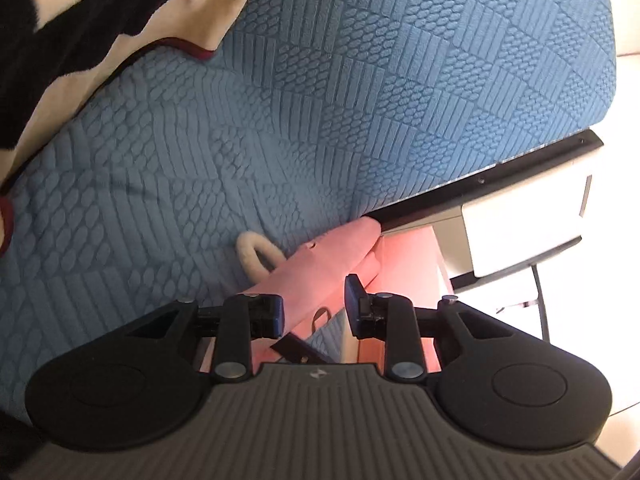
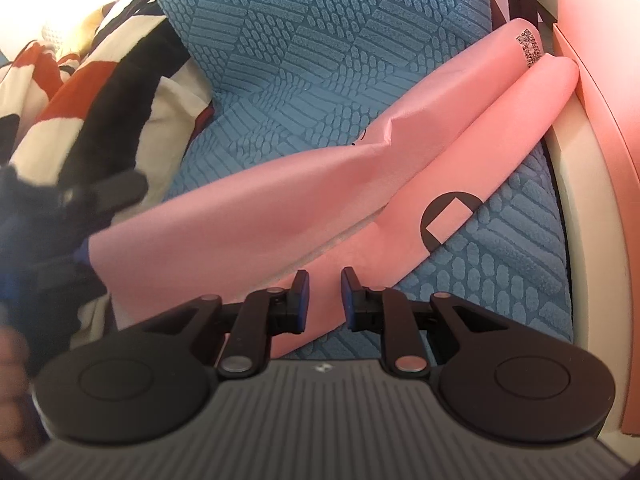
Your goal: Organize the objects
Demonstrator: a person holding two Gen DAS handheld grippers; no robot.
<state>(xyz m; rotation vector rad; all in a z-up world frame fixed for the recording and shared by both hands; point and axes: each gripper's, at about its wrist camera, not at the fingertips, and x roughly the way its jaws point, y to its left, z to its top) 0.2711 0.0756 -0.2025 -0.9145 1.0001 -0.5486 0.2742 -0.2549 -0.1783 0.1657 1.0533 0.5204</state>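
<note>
A pink paper bag [image 2: 280, 200] lies flat on the blue textured bedspread [image 2: 304, 72], its far end against a pink board [image 2: 592, 92] at the right. It carries a black circle logo [image 2: 450, 220] and a QR code [image 2: 530, 46]. My right gripper [image 2: 325, 296] is open, its fingers just over the bag's near edge, holding nothing. In the left wrist view the same bag [image 1: 320, 272] lies ahead with a white rope handle [image 1: 256, 256] beside it. My left gripper [image 1: 315, 308] is open, with the bag's near edge between its fingers. The left gripper also shows blurred in the right wrist view [image 2: 60, 232].
A black, white and red blanket [image 1: 80, 28] lies bunched on the bed's far side and also shows in the right wrist view [image 2: 80, 92]. The bed's black frame edge [image 1: 500, 176] and a white cabinet [image 1: 520, 232] stand to the right. A cream rim [image 2: 588, 208] borders the bed.
</note>
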